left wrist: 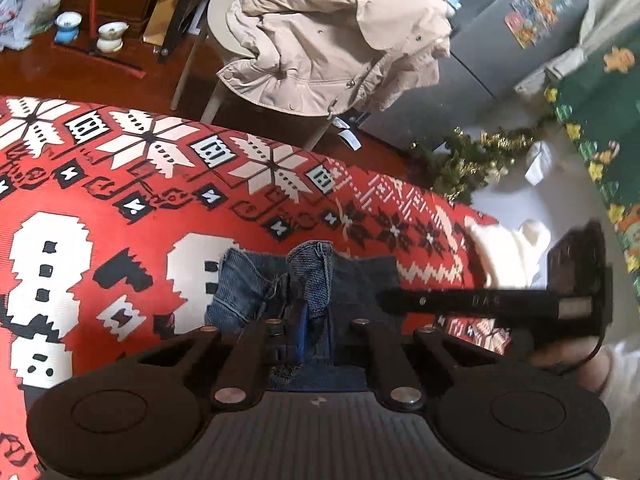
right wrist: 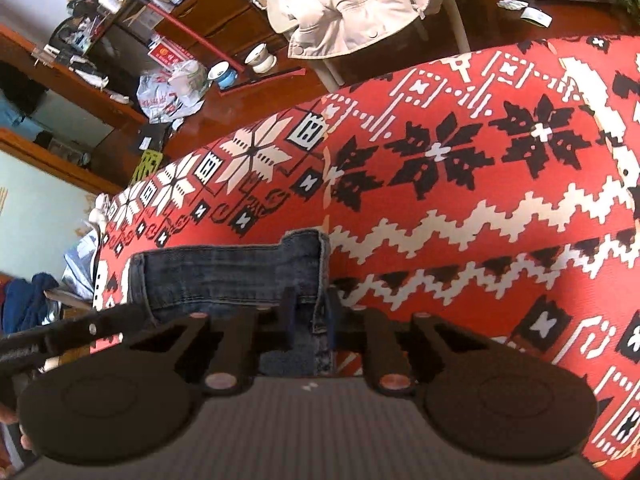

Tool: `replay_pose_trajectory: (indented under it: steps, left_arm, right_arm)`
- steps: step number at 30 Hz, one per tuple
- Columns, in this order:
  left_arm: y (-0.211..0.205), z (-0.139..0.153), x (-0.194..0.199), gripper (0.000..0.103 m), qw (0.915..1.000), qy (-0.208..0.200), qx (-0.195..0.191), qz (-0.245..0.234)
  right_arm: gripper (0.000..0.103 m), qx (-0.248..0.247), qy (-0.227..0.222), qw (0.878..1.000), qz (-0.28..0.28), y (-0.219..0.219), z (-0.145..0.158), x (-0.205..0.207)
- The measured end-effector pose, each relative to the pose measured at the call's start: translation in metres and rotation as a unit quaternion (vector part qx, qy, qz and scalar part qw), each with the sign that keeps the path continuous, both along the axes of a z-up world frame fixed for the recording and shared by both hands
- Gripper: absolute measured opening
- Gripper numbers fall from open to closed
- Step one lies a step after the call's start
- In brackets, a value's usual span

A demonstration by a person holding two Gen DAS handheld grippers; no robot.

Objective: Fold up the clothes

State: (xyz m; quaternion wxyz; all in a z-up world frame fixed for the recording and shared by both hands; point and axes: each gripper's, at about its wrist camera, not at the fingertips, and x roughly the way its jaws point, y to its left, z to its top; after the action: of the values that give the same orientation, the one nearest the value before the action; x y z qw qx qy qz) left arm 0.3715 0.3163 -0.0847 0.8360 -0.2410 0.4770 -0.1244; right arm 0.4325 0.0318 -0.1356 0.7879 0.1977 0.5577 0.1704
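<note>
The pair of blue denim jeans [right wrist: 224, 276] lies on the table covered by a red cloth with white and black snowflake patterns [right wrist: 460, 208], close under both cameras. The left tool [left wrist: 298, 320] is clamped on a bunched fold of the denim, lifted off the cloth. The right tool [right wrist: 310, 316] is clamped on the seamed edge of the jeans. A beige padded jacket [left wrist: 336, 36] hangs over a chair beyond the table.
</note>
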Motion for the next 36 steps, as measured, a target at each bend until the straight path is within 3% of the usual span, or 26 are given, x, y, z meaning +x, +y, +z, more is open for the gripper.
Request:
replay_pose_trajectory:
  steps: [4, 6, 8, 10, 15, 17, 19, 24, 26, 27, 30, 36]
  left_arm:
    - [0.021, -0.019, 0.005, 0.010, 0.9967, 0.026, -0.013, 0.076]
    - [0.027, -0.029, 0.015, 0.010, 0.9950, 0.040, -0.014, 0.090]
    - [0.029, -0.037, 0.024, 0.010, 0.9950, 0.048, -0.005, 0.087]
    - [0.031, -0.041, 0.029, 0.010, 0.9953, 0.053, -0.003, 0.081]
    - [0.035, -0.042, 0.028, 0.010, 0.9954, 0.055, -0.015, 0.077]
    - [0.034, -0.042, 0.029, 0.010, 0.9952, 0.056, -0.016, 0.079]
    - [0.034, -0.039, 0.029, 0.010, 0.9953, 0.053, -0.021, 0.079]
    - [0.027, -0.036, 0.031, 0.015, 0.9973, 0.040, -0.022, 0.058]
    - [0.023, -0.039, 0.035, 0.016, 0.9978, 0.043, -0.001, 0.050]
    - [0.021, -0.039, 0.035, 0.021, 0.9979, 0.043, 0.006, 0.049]
    - [0.020, -0.038, 0.033, 0.027, 0.9973, 0.042, 0.020, 0.057]
    - [0.020, -0.024, 0.012, 0.027, 0.9962, 0.026, 0.025, 0.080]
  right_arm:
    - [0.013, 0.001, 0.013, 1.000, -0.006, -0.004, -0.001, 0.005]
    - [0.015, 0.000, 0.021, 1.000, -0.014, -0.004, -0.006, 0.008]
    - [0.021, 0.000, 0.025, 0.999, -0.025, -0.003, -0.010, 0.008]
    - [0.036, -0.018, 0.017, 0.999, -0.035, 0.000, -0.007, 0.006]
    - [0.041, -0.031, -0.012, 0.999, -0.009, 0.014, 0.015, -0.003]
    - [0.040, -0.041, 0.003, 0.999, 0.007, 0.023, 0.011, -0.002]
    - [0.003, -0.072, 0.006, 0.997, 0.018, 0.027, 0.006, -0.001]
    - [0.001, -0.085, -0.010, 0.996, 0.020, 0.017, 0.006, -0.001]
    - [0.003, -0.073, -0.005, 0.997, 0.006, 0.009, -0.001, 0.000]
    - [0.004, -0.062, -0.002, 0.998, -0.005, 0.005, -0.002, -0.001]
    - [0.013, -0.065, -0.019, 0.997, -0.024, -0.001, 0.009, -0.012]
    - [0.012, -0.009, -0.035, 0.998, 0.048, 0.018, 0.027, -0.044]
